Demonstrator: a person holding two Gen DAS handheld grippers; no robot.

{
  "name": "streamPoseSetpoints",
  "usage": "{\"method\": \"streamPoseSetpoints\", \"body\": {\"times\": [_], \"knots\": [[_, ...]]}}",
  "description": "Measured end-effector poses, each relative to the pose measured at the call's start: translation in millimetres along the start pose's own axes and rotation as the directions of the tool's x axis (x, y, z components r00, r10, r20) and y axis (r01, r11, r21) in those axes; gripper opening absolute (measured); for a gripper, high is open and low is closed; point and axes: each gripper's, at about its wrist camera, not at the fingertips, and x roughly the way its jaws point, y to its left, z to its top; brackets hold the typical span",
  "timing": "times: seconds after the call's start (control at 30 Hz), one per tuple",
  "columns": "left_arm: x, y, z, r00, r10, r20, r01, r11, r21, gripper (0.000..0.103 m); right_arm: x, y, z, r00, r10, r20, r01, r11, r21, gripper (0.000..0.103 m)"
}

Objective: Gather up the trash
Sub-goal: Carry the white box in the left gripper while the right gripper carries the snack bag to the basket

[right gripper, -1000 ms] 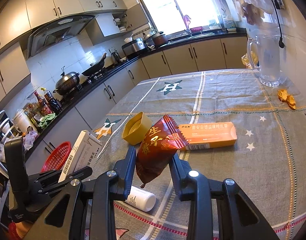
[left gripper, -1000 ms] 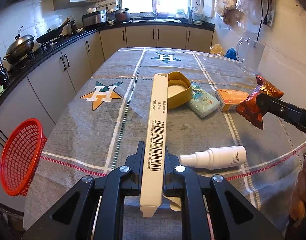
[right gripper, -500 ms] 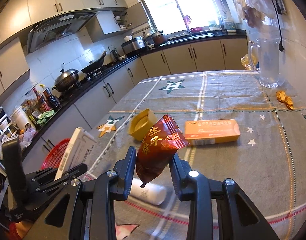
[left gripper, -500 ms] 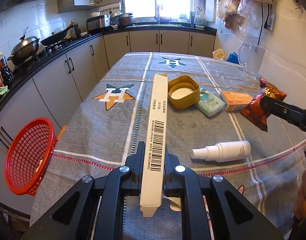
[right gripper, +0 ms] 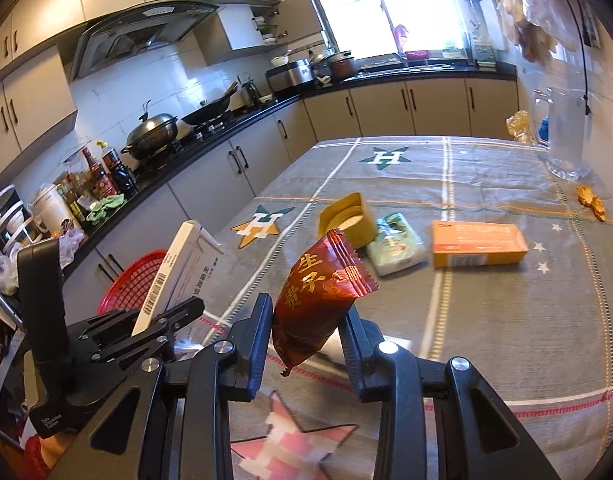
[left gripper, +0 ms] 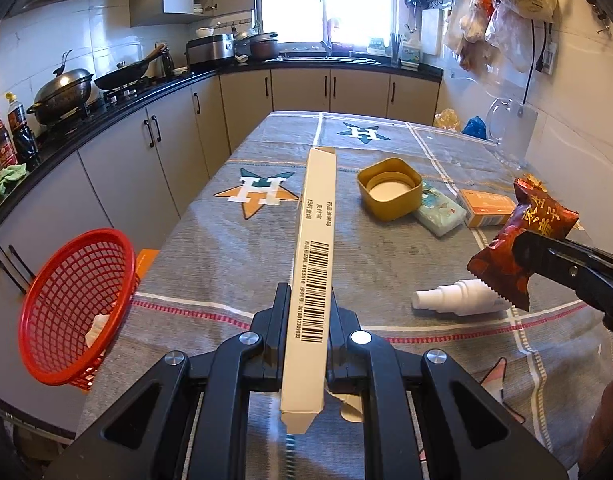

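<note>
Your left gripper fingers clamp the white box; your right gripper fingers clamp the red packet. The red basket hangs just off the desk's left edge.

Daylight pours in through the window at the far end of the kitchen, and its panes are blown out to plain white in both views. The table is evenly lit, with only soft shadows under the things on it. The wall tiles carry a pale sheen. Both pictures bulge like a fisheye: cabinets and counter curve, and the corners go black. The left view is sharp; the right view is smeared with motion blur low on the tablecloth.
</note>
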Motion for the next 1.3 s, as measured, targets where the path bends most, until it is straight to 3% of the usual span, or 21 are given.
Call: {"method": "streamPoseSetpoints", "body": {"times": [0.87, 1.3], "knots": [[-29, 57, -17, 0.996, -0.062, 0.065, 0.066, 0.995, -0.072, 0.013, 5, 85, 0, 0.998, -0.060, -0.027, 0.057, 0.993, -0.106, 0.036], [-32, 79, -18, 0.995, -0.060, 0.076, 0.069, 0.990, -0.126, 0.013, 14, 104, 0, 0.996, -0.062, -0.060, 0.053, 0.989, -0.137, 0.036]]}}
